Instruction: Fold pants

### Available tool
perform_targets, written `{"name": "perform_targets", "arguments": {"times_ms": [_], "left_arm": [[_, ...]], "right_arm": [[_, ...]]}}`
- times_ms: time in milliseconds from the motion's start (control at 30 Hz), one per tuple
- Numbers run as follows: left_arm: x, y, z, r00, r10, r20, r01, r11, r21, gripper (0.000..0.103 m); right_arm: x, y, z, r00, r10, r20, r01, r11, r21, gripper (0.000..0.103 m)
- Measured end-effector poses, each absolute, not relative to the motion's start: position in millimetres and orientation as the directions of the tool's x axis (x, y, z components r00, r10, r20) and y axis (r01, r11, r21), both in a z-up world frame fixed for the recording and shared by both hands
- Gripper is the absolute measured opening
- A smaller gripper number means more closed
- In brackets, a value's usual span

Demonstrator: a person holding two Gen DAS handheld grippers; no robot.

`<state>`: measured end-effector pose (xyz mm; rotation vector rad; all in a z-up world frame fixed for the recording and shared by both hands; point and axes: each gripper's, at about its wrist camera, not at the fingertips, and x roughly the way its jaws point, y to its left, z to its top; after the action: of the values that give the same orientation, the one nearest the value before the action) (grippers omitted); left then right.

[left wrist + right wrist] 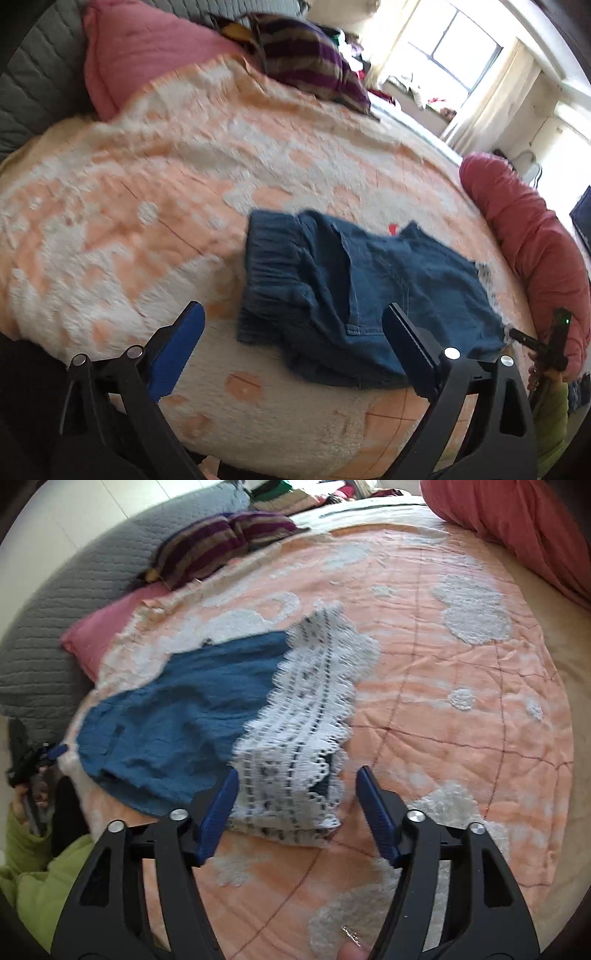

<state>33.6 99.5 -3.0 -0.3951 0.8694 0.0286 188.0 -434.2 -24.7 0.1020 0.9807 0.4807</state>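
Note:
Blue denim pants [354, 295] with white lace hems [306, 716] lie folded on the peach and white bedspread [147, 206]. In the left wrist view the elastic waistband [273, 258] faces left. My left gripper [291, 314] is open above the waist end and holds nothing. In the right wrist view the pants [177, 716] lie left of centre, lace toward me. My right gripper [295, 775] is open just above the lace hem and holds nothing. The left gripper shows at that view's left edge [51, 753], and the right gripper at the left view's right edge [554, 339].
A pink pillow [140, 48] and a striped purple cushion [310, 59] lie at the head of the bed against a grey quilted headboard [74, 602]. A rolled red duvet [535, 251] lies along one side. A window [450, 48] is beyond.

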Motion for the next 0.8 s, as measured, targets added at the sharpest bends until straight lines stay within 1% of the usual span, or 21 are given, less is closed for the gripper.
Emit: {"name": "perform_targets", "arguments": {"times_ms": [67,100,133,167,200,267,367,433,567,600,667,800], "left_arm": [[41.9,90.3,-10.7,0.63,-0.156,-0.761,-0.172,0.927,-0.333,0.096],[48.5,85.4,-16.3,0.617,-0.155,-0.771,-0.17,0.931,-0.324,0.093],[52.5,81.9,-21.0,0.61,-0.133,-0.781,-0.18,0.937,-0.3,0.082],[55.1,79.6,-24.8,0.603,-0.108,-0.79,-0.188,0.944,-0.273,0.04],[55.6,78.0,-26.8,0.6,-0.084,-0.795,-0.186,0.953,-0.241,0.035],[49.6,79.6,-20.7,0.62,-0.071,-0.782,-0.172,0.96,-0.223,0.035],[39.0,82.7,-10.6,0.64,-0.014,-0.769,-0.151,0.978,-0.144,0.035],[41.4,92.3,-23.1,0.611,-0.034,-0.791,-0.169,0.97,-0.172,0.038],[43.4,97.3,-39.0,0.595,-0.061,-0.801,-0.181,0.961,-0.208,0.052],[41.8,99.0,-35.4,0.602,-0.058,-0.796,-0.183,0.961,-0.209,0.058],[36.3,102.9,-23.6,0.625,-0.044,-0.779,-0.192,0.959,-0.208,0.063],[20.1,102.3,12.8,0.696,0.018,-0.718,-0.204,0.963,-0.174,0.072]], "right_arm": [[188.1,-432.0,-30.0,0.456,0.424,-0.783,-0.337,0.896,0.289,0.062],[187.7,-430.2,-31.0,0.459,0.416,-0.785,-0.34,0.899,0.278,0.062],[187.6,-428.8,-30.9,0.462,0.41,-0.786,-0.344,0.9,0.267,0.063],[186.8,-426.6,-31.3,0.464,0.399,-0.791,-0.348,0.903,0.251,0.064],[186.4,-425.3,-31.8,0.466,0.391,-0.794,-0.352,0.905,0.239,0.063],[184.4,-423.5,-33.2,0.467,0.378,-0.8,-0.36,0.907,0.218,0.063],[185.6,-424.7,-35.0,0.463,0.383,-0.799,-0.359,0.906,0.226,0.063],[186.3,-423.6,-36.9,0.461,0.38,-0.802,-0.357,0.907,0.224,0.065],[184.1,-422.4,-35.4,0.466,0.369,-0.804,-0.362,0.909,0.207,0.065],[183.9,-424.1,-33.6,0.465,0.376,-0.801,-0.364,0.906,0.215,0.065],[182.7,-427.5,-27.9,0.482,0.376,-0.791,-0.356,0.91,0.215,0.065],[174.2,-433.0,-2.7,0.56,0.382,-0.735,-0.361,0.911,0.199,0.067]]}}
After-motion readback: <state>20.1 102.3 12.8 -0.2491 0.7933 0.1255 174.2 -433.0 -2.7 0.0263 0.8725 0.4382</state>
